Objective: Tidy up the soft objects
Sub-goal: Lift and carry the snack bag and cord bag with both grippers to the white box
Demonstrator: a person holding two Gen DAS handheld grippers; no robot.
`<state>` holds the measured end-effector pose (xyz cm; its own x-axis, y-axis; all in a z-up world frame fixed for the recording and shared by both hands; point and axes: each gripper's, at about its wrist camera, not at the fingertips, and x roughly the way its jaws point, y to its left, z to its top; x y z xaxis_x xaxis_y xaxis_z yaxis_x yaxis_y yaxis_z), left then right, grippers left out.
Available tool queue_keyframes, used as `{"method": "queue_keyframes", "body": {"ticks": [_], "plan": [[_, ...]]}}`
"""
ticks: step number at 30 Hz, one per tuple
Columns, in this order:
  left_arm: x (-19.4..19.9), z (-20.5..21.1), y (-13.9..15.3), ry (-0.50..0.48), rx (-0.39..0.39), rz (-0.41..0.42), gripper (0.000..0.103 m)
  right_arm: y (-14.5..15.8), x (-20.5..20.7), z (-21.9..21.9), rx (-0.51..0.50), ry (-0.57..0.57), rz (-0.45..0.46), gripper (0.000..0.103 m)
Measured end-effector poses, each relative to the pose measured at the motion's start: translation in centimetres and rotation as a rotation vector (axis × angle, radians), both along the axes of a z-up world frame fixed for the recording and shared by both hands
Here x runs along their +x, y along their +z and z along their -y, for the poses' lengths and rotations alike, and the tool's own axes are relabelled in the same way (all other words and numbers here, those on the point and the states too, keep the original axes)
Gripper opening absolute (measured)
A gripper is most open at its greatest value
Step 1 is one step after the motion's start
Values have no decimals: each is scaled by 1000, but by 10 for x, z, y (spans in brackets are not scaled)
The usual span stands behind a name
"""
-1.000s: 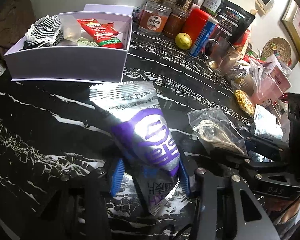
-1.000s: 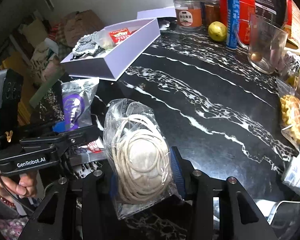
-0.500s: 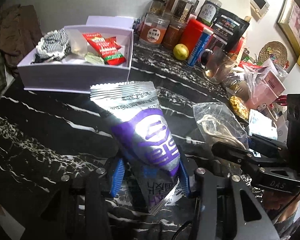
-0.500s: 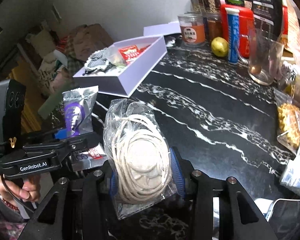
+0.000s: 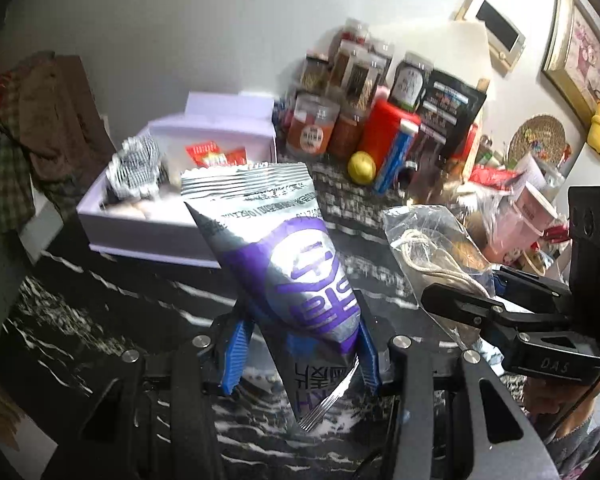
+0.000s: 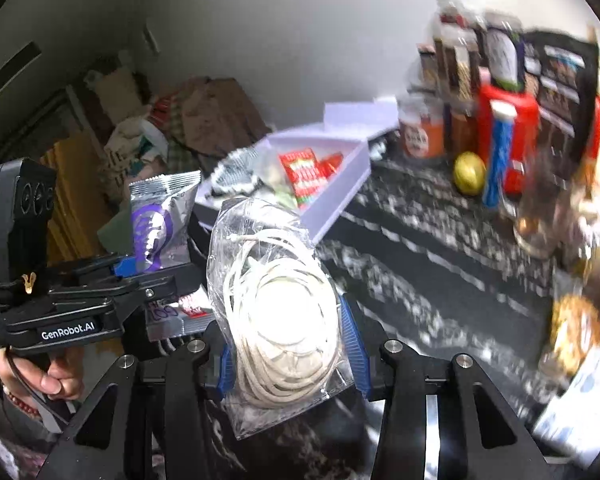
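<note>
My left gripper is shut on a silver and purple foil packet, held upright above the black marble counter. In the right wrist view my right gripper is shut on a clear plastic bag of coiled cream cord, also lifted off the counter. Each gripper shows in the other's view: the right gripper with its bag at the right, the left gripper with its packet at the left. A lilac open box beyond holds a checked cloth and red packets.
Jars, a red canister, a blue tube and a lemon line the back of the counter. A glass mug and bags of snacks crowd the right side. A person's hand grips the left tool's handle.
Both grippers have risen with their loads, and the views have tipped up to show more of the wall. The lilac box and jars now sit lower and farther off.
</note>
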<state>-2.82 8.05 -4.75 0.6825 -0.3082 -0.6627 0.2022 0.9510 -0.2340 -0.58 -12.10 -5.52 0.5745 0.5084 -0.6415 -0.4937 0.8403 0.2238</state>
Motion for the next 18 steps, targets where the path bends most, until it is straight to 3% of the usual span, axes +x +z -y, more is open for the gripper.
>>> {"method": "queue_keyframes", "body": {"ticks": [18], "plan": [[31, -33, 91, 83, 49, 227, 46, 82, 46, -40, 67, 88, 197, 44]]}}
